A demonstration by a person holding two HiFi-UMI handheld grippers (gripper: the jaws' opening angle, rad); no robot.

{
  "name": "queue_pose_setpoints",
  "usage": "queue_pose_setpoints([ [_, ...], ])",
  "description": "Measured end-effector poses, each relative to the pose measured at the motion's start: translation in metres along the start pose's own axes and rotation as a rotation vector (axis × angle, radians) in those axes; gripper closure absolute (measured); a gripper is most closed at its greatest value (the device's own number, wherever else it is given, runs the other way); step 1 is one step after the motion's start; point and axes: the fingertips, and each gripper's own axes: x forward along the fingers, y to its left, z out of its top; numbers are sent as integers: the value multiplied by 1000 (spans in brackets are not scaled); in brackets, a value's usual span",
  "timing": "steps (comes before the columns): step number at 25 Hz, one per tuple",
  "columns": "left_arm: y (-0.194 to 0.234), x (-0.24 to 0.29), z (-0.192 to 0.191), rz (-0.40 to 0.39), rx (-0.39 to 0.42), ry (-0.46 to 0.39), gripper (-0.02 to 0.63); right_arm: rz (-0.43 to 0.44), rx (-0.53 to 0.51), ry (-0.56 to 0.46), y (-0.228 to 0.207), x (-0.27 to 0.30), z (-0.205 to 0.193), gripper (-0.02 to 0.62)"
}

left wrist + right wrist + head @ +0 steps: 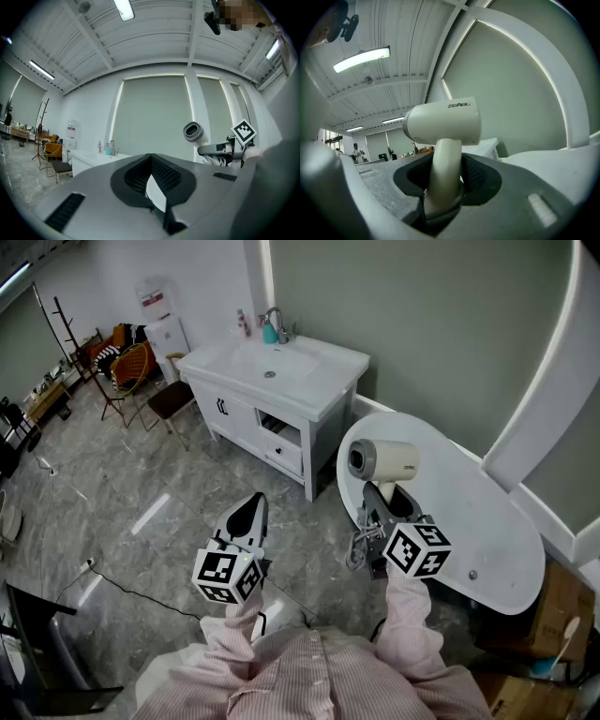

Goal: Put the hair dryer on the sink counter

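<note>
The right gripper's point(445, 176) fingers point(477, 180) squeeze the hair dryer point(443, 123) by its thin handle, up in the air. The left gripper point(152, 176) is shut on nothing. The sink counter point(319, 371) is far off at 11 o'clock. The heavy head could tip and slip out, or the hanging cord point(360, 547) could snag.

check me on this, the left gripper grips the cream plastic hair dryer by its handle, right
Not the left: the right gripper grips the cream plastic hair dryer by its handle. The right gripper view shows the handle between its jaws; the left gripper holds nothing.
</note>
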Motion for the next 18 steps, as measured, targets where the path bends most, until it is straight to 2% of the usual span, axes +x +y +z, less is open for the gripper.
queue_pose_setpoints([
  [18,6,0,-18,38,-14,25,607,17,-15,-7,-9,7,-2,430],
])
